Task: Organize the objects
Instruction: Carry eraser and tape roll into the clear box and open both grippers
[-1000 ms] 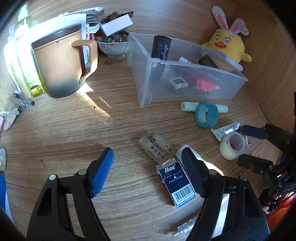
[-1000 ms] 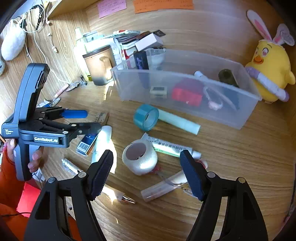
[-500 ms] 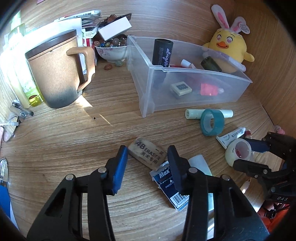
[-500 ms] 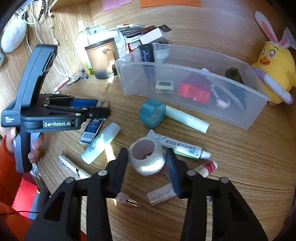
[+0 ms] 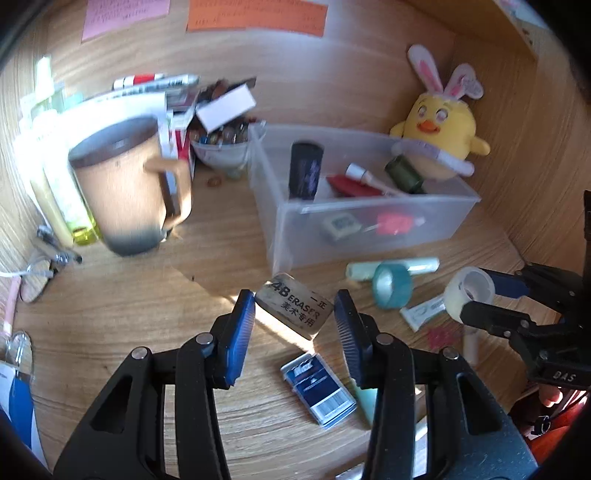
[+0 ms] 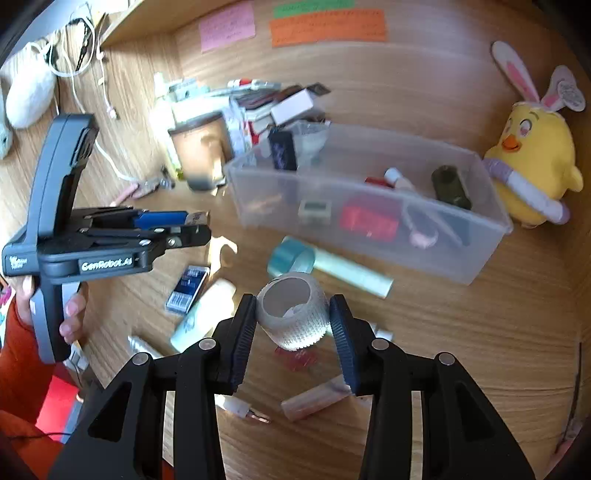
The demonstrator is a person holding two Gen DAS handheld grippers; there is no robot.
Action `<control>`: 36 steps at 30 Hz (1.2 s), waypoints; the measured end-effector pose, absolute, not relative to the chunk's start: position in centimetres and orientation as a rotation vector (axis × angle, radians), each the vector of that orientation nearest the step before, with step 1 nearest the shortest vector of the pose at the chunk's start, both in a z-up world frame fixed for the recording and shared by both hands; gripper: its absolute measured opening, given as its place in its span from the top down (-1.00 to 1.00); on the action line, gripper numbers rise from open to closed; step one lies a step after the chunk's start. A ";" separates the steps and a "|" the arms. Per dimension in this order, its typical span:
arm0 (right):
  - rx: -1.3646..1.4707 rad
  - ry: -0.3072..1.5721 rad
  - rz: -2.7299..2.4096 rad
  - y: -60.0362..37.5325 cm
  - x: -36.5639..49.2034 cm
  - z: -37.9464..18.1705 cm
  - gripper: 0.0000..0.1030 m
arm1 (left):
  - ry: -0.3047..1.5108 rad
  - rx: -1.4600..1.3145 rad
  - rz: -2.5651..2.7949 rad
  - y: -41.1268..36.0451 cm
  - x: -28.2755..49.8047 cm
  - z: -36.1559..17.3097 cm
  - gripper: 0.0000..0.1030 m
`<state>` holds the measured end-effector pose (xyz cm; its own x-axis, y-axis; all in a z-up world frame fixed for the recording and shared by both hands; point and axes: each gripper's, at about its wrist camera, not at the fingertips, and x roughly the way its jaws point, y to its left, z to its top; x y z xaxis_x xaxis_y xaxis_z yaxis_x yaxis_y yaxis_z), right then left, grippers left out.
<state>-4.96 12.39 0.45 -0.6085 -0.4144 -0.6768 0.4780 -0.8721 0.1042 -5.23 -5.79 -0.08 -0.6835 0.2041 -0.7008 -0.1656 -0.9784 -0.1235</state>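
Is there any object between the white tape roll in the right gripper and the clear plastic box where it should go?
The white tape roll, gripped by the right gripper, has the teal tape ring and pale green tube lying between it and the clear plastic box, low on the desk.

Strong light enters from the left of the jaws in both views, washing out the papers (image 5: 122,107) behind the mug (image 5: 125,192) and laying bright patches on the table (image 5: 110,306) just ahead of the jaws, while the mug's near side stays in shadow. Motion blur softens the mug, the clear bin (image 6: 369,206) and the sticky notes (image 6: 325,27) beyond the jaws. Fisheye distortion bends the wood grain toward the dark, vignetted corners.
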 end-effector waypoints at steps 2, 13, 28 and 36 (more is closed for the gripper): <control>0.974 0.110 -2.459 12.6 -5.1 1.0 0.28 | -0.078 -1.102 2.714 -5.5 -5.3 0.6 0.15; 0.871 0.093 -2.543 13.8 -7.1 4.1 0.28 | -0.102 -0.980 2.713 -3.6 -6.6 3.1 0.15; 0.900 0.082 -2.633 16.8 -12.4 5.2 0.28 | -0.125 -1.050 2.711 -3.4 -11.4 2.5 0.15; 0.986 0.080 -2.614 16.4 -15.9 3.8 0.28 | -0.135 -1.082 2.714 -3.3 -13.9 2.2 0.15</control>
